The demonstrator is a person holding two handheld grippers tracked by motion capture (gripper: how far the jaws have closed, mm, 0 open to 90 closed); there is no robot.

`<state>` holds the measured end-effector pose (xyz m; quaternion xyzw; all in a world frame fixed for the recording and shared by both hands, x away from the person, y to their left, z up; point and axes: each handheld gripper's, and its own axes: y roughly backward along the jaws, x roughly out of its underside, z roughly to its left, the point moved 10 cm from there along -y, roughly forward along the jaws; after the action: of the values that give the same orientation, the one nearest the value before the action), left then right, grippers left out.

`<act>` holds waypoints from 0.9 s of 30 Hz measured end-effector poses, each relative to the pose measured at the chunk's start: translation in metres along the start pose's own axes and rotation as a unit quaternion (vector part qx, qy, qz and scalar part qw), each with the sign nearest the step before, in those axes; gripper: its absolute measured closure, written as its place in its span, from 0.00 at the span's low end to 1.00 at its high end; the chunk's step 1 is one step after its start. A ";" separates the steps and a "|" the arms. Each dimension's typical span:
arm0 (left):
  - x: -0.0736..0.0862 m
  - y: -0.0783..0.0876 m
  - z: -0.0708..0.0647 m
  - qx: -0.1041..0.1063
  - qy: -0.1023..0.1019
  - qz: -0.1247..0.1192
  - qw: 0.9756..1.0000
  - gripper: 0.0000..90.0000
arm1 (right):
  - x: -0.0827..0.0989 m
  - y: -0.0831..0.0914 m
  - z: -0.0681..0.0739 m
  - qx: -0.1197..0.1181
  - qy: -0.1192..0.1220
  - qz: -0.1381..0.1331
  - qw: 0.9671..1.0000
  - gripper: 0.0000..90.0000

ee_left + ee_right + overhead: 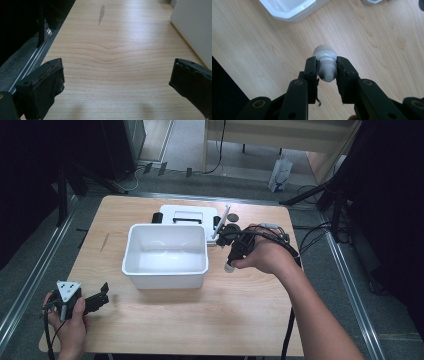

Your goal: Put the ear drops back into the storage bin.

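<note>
While the right gripper [327, 72] had its fingers [311, 75] clamped on a small white bottle [325, 62] at the capped neck, above the desk [374, 42], it looked light, smooth, slip-prone. Bin [165, 252] sat beyond. Left gripper [116, 80] fingers gaped, empty.

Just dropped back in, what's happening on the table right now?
A person is working with a gripper in each hand. The right gripper is shut on a small white bottle, its fingers clamped on the cap end, held above the wooden table just right of the empty white bin. The bin's lid lies flat behind it. The left gripper is open and holds nothing, low over the table's near left corner.
</note>
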<state>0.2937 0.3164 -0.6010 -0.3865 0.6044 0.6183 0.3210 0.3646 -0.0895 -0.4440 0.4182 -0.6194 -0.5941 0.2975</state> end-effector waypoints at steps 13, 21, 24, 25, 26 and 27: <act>0.000 0.000 0.000 -0.001 -0.002 0.002 1.000 0.00 | -0.043 0.025 -0.010 0.005 0.014 -0.014 1.000 0.80; 0.000 0.000 0.000 -0.002 -0.001 0.001 1.000 0.00 | -0.074 0.032 -0.002 0.005 0.034 -0.024 0.999 0.80; 0.000 0.000 0.000 -0.001 -0.001 0.002 1.000 0.00 | -0.083 0.029 0.003 0.003 0.045 -0.023 0.999 0.80; 0.000 0.000 0.000 -0.001 -0.001 0.001 1.000 0.00 | -0.085 0.026 0.004 0.002 0.049 -0.023 0.999 0.80; 0.000 0.000 0.000 -0.001 -0.001 0.001 1.000 0.00 | -0.088 0.024 0.006 0.001 0.053 -0.022 0.998 0.80; 0.000 0.000 0.000 -0.001 -0.001 0.001 1.000 0.00 | -0.090 0.021 0.007 0.001 0.056 -0.020 0.998 0.80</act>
<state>0.2936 0.3165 -0.6011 -0.3857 0.6042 0.6193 0.3204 0.3975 -0.0087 -0.4123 0.4631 -0.5938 -0.5753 0.3193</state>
